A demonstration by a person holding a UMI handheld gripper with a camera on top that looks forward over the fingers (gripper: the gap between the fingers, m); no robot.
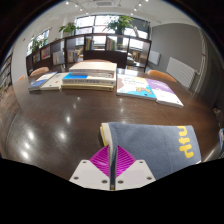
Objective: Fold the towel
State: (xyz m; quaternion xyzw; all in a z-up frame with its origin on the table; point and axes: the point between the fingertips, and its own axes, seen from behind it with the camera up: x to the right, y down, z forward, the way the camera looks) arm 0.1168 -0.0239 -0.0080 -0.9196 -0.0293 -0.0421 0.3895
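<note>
A grey towel [160, 143] with yellow lettering and a cream edge lies on the dark wooden table [50, 120], just ahead of and to the right of my fingers. My gripper [111, 162] has its two magenta pads pressed together on the towel's near edge, which runs down into the seam between them. The towel's near left corner looks lifted and folded over where the fingers pinch it.
Books and magazines [88, 78] lie in a row across the far side of the table, with more open ones [150, 88] to the right. Chairs and shelves stand beyond, under large windows. A white radiator [183, 68] is at the far right.
</note>
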